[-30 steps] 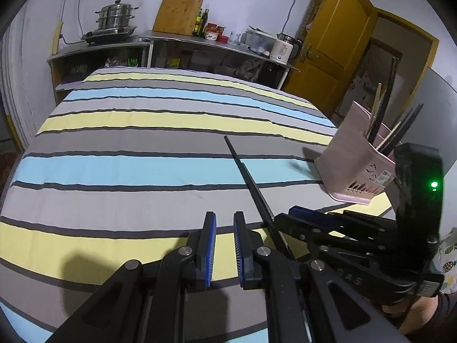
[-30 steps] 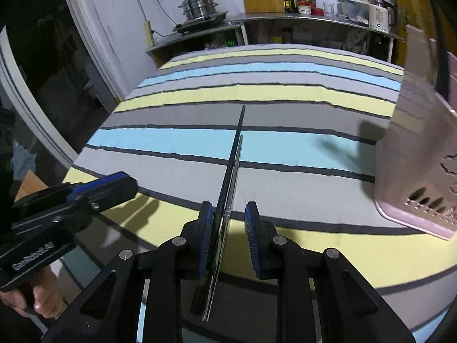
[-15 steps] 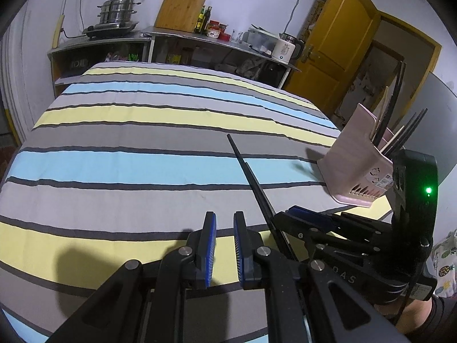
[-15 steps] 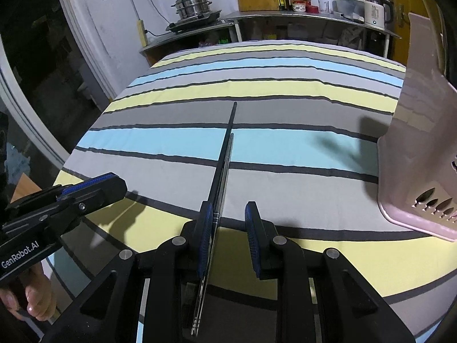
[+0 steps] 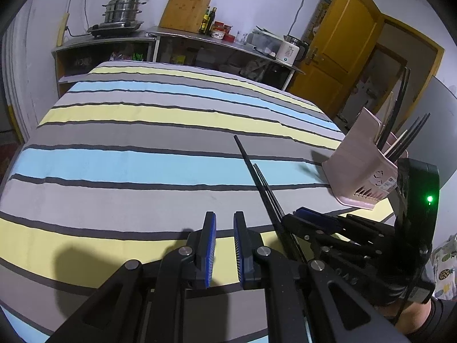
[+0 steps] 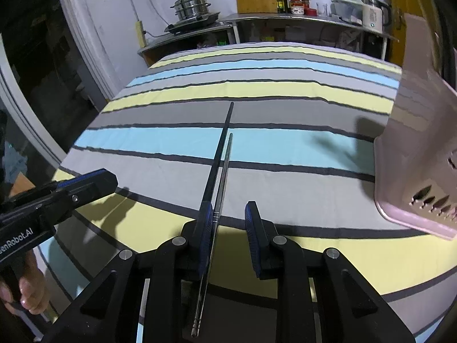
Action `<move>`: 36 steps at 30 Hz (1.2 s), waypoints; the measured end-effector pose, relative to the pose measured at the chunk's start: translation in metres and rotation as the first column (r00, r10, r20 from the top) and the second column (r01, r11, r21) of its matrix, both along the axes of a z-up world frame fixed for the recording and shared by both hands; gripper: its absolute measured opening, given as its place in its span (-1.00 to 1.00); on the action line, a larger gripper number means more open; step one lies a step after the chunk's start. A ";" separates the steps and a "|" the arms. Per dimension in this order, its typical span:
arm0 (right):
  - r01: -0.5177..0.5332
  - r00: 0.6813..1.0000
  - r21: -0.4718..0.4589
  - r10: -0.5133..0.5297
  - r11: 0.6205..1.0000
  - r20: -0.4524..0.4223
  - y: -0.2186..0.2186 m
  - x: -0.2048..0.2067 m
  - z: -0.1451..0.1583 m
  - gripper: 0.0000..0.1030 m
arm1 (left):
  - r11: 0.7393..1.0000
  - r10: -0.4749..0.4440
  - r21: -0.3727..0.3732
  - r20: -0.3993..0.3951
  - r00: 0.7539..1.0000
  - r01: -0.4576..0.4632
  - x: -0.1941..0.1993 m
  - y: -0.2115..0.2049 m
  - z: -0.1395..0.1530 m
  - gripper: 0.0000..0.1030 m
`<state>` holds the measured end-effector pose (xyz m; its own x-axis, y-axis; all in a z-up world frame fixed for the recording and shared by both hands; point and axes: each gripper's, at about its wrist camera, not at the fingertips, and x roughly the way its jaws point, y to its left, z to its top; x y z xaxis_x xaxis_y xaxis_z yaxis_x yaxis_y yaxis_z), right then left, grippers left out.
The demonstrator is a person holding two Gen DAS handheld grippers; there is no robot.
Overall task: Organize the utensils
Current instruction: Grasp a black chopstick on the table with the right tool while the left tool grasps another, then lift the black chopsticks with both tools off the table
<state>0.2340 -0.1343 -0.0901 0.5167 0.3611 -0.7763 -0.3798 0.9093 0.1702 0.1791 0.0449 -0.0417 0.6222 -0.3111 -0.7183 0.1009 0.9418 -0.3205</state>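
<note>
A pair of dark chopsticks runs lengthwise over the striped cloth, tips pointing away. They pass between the jaws of my right gripper, which is open. They lie against its left pad, with a clear gap to the right pad. The left wrist view shows the same chopsticks entering the right gripper. My left gripper hovers just left of them with its jaws nearly together and nothing between. A pink utensil holder with several chopsticks in it stands at the right.
The striped tablecloth covers the whole table. Its left edge drops off near a dark doorway. Behind stand a counter with a steamer pot, a cutting board and a kettle. An orange door is at the back right.
The chopsticks have slid slightly further back through the right gripper's jaws. Both grippers keep the same jaw width and have barely moved.
</note>
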 end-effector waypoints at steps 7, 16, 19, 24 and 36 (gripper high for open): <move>-0.016 0.999 -0.080 0.019 0.997 0.038 0.017 0.012 -0.001 -0.53 | 1.000 0.001 0.002 -0.016 1.000 -0.001 0.005 -0.006 0.000 -0.78; 0.046 0.999 -0.019 -0.046 0.999 0.005 -0.010 0.015 -0.001 -0.86 | 0.999 -0.047 -0.021 -0.053 0.998 0.046 0.048 -0.029 -0.006 -0.69; 0.058 0.998 -0.008 -0.058 0.998 -0.001 -0.018 0.011 -0.001 -0.87 | 0.998 -0.063 -0.008 -0.067 0.996 0.063 0.065 -0.043 -0.011 -0.68; 0.072 0.997 0.010 -0.072 0.997 -0.013 -0.026 0.009 -0.001 -0.88 | 0.996 -0.074 0.037 -0.093 0.993 0.078 0.083 -0.061 -0.025 -0.68; 0.078 0.996 0.029 -0.077 0.996 -0.037 -0.032 0.009 0.000 -0.87 | 0.986 -0.097 0.128 -0.065 0.993 0.105 0.066 -0.050 -0.029 -0.87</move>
